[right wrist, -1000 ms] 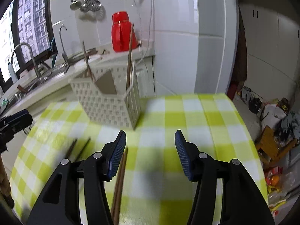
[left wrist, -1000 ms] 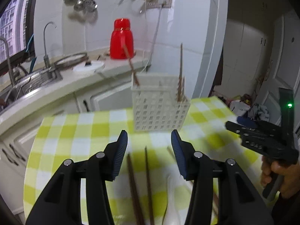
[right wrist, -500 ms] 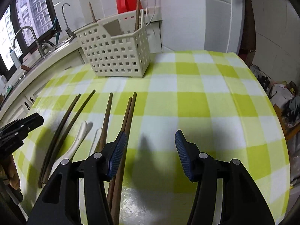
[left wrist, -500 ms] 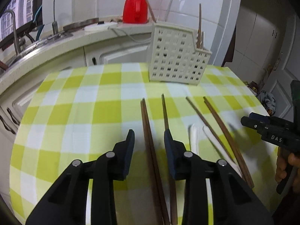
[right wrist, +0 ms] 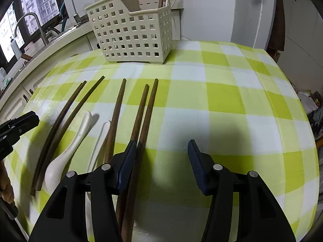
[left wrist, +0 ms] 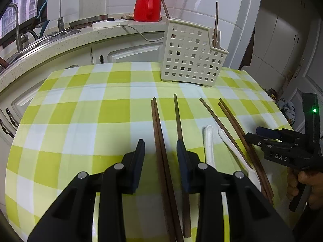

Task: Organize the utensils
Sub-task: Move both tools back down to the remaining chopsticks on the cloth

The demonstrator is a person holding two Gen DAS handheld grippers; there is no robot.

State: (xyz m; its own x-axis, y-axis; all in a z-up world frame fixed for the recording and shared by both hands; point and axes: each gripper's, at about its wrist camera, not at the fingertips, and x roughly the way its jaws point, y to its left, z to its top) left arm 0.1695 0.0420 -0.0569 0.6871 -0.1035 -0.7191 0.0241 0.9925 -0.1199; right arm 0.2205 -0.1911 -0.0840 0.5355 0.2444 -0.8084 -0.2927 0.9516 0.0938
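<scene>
left gripper (left wrist: 160,151): spread, we are straddling two chopsticks (left wrist: 161,151) | right gripper (right wrist: 161,153): spread, empty | centring before pinching both, low

Dark wooden chopsticks (left wrist: 159,133) and two white spoons (left wrist: 209,145) lying flat on checked cloth, cream perforated basket (left wrist: 191,54) standing upright beyond, holding chopsticks

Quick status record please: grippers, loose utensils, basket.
left gripper: open, jaws have just been closing, straddling the leftmost chopstick pair, pads not pressing
right gripper: open, rightmost chopstick pair beside one finger
loose on tablecloth: six chopsticks, two white spoons
basket: upright, far side, upright sticks inside
</scene>
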